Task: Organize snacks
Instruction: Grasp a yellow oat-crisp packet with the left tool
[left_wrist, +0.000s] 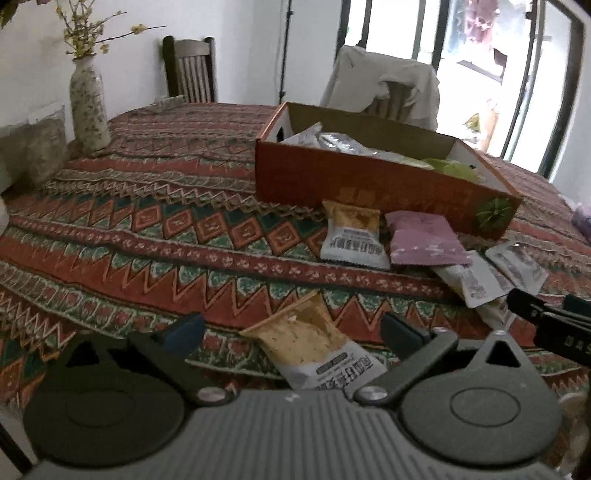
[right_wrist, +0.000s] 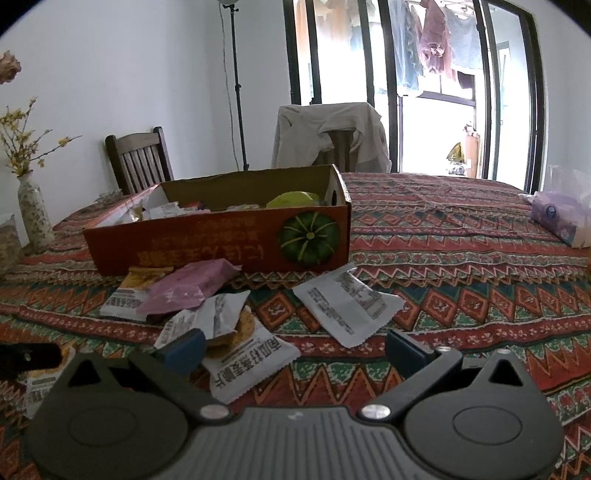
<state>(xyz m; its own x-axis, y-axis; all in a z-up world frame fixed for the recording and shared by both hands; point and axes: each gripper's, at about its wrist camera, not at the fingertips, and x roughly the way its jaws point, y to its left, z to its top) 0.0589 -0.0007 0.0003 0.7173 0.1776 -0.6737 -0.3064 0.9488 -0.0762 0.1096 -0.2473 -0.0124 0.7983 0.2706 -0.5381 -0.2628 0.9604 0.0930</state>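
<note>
Nearest, left gripper (left_wrist: 293, 332) spread wide, pads clear of the yellow-and-white snack packet (left_wrist: 314, 350) lying flat on the patterned tablecloth (left_wrist: 147, 236) between them. Right gripper (right_wrist: 295, 350) likewise released, above a similar cracker packet (right_wrist: 247, 354). Farther off, a pink packet (left_wrist: 424, 240) and white packets (right_wrist: 347, 302) scattered just before the orange cardboard box (left_wrist: 351, 184), already holding several snacks. Beyond, a flowered vase (left_wrist: 88, 107) and chairs.

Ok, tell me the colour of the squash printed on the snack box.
Dark green with pale stripes, on the orange-red box; the squash print shows best in the right wrist view.
</note>
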